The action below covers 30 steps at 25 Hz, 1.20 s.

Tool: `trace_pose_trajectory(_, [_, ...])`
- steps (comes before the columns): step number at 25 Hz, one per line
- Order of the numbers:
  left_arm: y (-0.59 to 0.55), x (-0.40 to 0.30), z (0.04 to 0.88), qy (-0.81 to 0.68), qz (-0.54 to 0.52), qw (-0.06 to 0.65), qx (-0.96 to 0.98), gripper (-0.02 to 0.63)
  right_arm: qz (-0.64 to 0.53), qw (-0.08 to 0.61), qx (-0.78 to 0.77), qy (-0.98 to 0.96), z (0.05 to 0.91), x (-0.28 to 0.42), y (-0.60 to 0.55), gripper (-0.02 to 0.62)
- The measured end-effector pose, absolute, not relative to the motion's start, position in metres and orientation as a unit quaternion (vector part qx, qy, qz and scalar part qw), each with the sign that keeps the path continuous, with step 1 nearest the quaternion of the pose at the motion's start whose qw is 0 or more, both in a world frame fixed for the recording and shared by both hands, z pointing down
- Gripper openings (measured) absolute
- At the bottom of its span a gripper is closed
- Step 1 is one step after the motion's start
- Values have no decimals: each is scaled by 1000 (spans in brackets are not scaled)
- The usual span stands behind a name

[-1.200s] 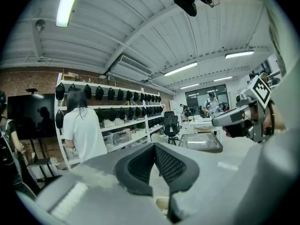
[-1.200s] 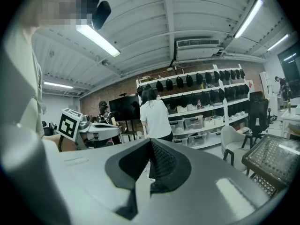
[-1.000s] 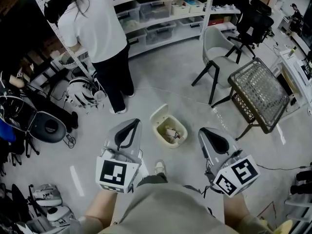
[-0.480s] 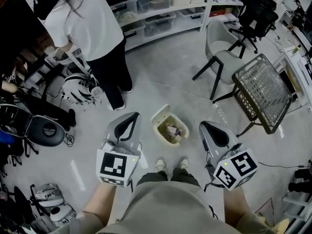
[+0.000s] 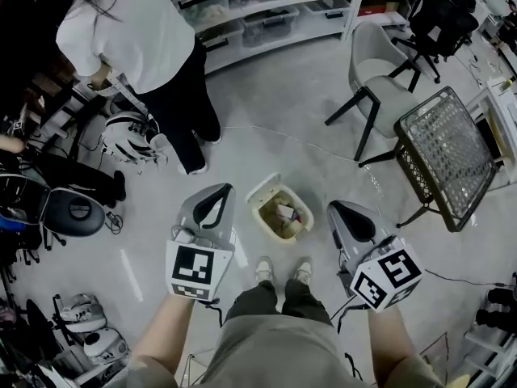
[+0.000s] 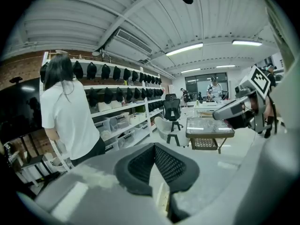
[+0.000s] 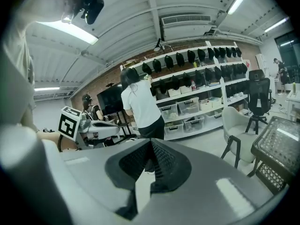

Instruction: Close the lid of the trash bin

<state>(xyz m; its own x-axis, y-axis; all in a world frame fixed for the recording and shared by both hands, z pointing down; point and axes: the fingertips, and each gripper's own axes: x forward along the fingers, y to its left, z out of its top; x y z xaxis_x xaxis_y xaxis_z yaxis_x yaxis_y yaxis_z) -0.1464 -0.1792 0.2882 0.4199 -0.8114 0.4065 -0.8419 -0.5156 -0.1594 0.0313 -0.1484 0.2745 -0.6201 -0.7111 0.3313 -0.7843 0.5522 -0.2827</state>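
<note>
A small cream trash bin [image 5: 292, 226] stands on the floor just ahead of my shoes, with its lid [image 5: 262, 191] tipped up at the back left and rubbish showing inside. My left gripper [image 5: 220, 191] hangs above the floor to the left of the bin, jaws shut and holding nothing. My right gripper [image 5: 335, 209] hovers to the right of the bin, also shut and holding nothing. Both are well above the bin and apart from it. The two gripper views look level across the room, so the bin is hidden there; the left gripper [image 6: 153, 147] and right gripper [image 7: 151, 142] show their tips meeting.
A person in a white shirt [image 5: 133, 39] stands at the back left by shelves [image 5: 266, 10] of boxes. A grey chair [image 5: 380, 75] and a wire-mesh table [image 5: 444, 156] stand at the right. Helmets [image 5: 129, 140] and gear lie at the left.
The view has moved forward: the bin now sits closer to my feet, and both shoes show. Both grippers keep their places either side of the bin, still shut.
</note>
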Motion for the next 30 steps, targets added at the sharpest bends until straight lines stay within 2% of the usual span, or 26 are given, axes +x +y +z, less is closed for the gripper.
trace_pose_trajectory(6, [-218, -147, 353, -485, 243, 79, 836, 3, 244, 80, 421, -870, 331, 29, -185, 3])
trace_pose_trajectory(14, [-247, -146, 472, -468, 282, 149, 824, 3, 290, 105, 426, -851, 437, 22, -218, 3])
trace_pose_trajectory(22, [-255, -151, 605, -450, 333, 219, 799, 3, 318, 127, 410, -845, 523, 9, -217, 3])
trace_pose_trajectory(30, [-257, -160, 696, -446, 385, 260, 765, 3, 336, 146, 409, -836, 584, 15, -216, 3])
